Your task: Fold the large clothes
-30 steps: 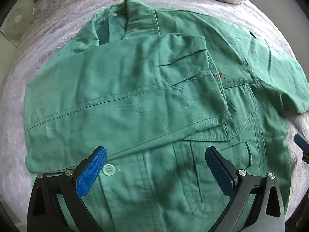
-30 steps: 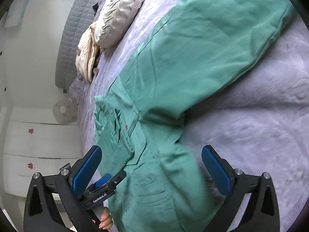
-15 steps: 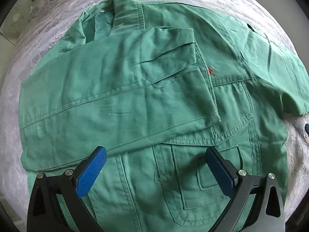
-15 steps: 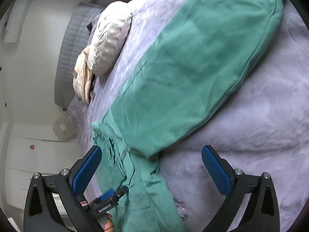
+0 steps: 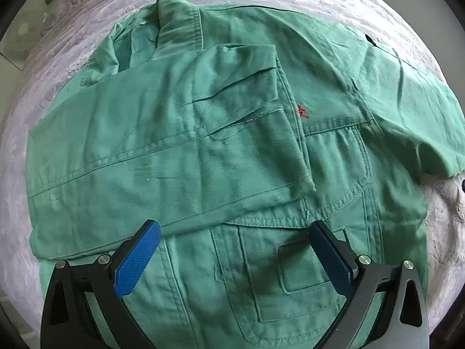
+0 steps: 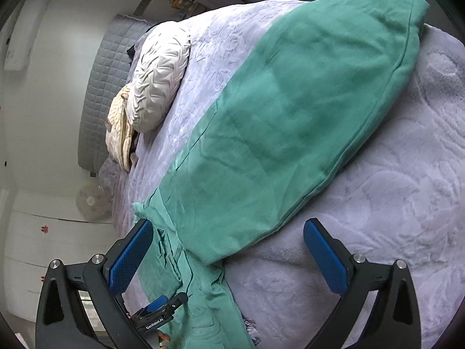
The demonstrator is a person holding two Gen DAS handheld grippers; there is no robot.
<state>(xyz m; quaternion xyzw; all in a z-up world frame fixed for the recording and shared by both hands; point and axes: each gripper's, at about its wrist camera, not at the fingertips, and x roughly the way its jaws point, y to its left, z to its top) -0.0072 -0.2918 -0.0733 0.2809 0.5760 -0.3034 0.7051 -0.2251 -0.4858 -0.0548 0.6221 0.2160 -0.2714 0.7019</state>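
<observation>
Green cotton jacket lies spread front-up on the bed, which is covered in a pale lilac textured spread. One sleeve is folded across the chest, its cuff near a small red emblem. The other sleeve stretches out flat over the bedspread. Left tongs hover spread wide above the lower front pockets, gripping nothing. Right tongs are likewise spread, empty, beside the outstretched sleeve. A cream pillow sits by the headboard.
</observation>
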